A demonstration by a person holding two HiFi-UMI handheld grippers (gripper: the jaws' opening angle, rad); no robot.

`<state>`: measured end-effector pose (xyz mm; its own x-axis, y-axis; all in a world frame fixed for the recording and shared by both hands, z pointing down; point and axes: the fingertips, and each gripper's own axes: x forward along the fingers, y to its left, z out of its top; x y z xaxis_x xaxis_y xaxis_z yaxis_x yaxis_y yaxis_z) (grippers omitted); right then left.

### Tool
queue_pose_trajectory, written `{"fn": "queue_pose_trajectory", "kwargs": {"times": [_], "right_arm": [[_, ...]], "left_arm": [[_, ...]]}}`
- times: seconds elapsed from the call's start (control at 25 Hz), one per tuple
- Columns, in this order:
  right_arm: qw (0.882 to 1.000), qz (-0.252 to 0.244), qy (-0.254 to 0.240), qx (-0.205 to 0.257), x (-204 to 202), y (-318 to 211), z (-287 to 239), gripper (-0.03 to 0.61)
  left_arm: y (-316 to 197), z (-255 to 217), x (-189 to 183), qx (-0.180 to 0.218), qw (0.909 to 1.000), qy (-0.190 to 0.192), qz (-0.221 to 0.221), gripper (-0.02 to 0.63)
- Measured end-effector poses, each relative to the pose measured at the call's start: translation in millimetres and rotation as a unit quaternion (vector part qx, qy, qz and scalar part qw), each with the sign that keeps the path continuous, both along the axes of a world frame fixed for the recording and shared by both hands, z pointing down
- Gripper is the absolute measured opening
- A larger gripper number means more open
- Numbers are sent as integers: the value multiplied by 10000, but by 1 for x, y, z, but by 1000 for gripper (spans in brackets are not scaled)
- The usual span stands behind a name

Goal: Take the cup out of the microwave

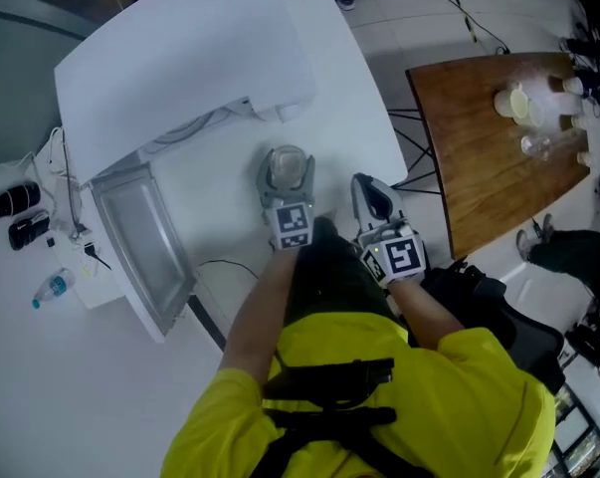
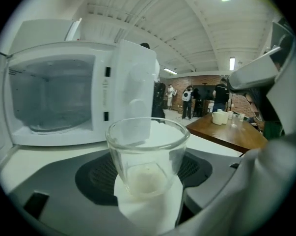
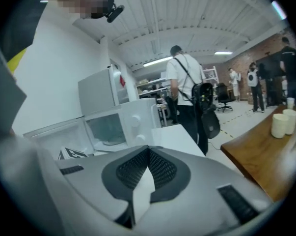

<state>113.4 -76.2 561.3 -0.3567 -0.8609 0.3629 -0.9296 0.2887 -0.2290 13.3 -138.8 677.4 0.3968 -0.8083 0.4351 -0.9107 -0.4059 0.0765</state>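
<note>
Gripping a clear glass cup [image 2: 148, 154], the left gripper [image 1: 287, 179] has its jaws spread wide around it, outside the microwave [image 2: 54, 95]. The right gripper [image 1: 372, 202] is empty, jaws together.

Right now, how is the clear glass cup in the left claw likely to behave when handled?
The clear glass cup looks rigid but probably breakable. Its smooth walls may slip in the left claw. Seemingly empty, squat and wide-mouthed, it is likely light and hard to tip.
</note>
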Motion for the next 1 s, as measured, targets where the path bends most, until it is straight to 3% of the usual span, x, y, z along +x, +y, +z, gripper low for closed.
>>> {"fn": "queue_pose_trajectory", "kwargs": {"times": [0.2,0.4,0.68,0.84,1.0], "right_arm": [[9985,542,66,-41,48,13,5,5],[9970,750,113,-121,73,25,7,5],[9965,822,109,-135,74,27,5,5],[9967,795,90,-102,65,26,3,5],[9955,938,-80,-75,63,18,-12,5]], "left_arm": [[-8,14,73,-66,9981,59,608,330],[-5,21,111,-72,9962,11,863,330],[3,35,124,-116,9904,-593,1242,333],[5,35,120,-173,9909,-537,1220,342],[28,23,92,-445,9923,-160,1143,380]]}}
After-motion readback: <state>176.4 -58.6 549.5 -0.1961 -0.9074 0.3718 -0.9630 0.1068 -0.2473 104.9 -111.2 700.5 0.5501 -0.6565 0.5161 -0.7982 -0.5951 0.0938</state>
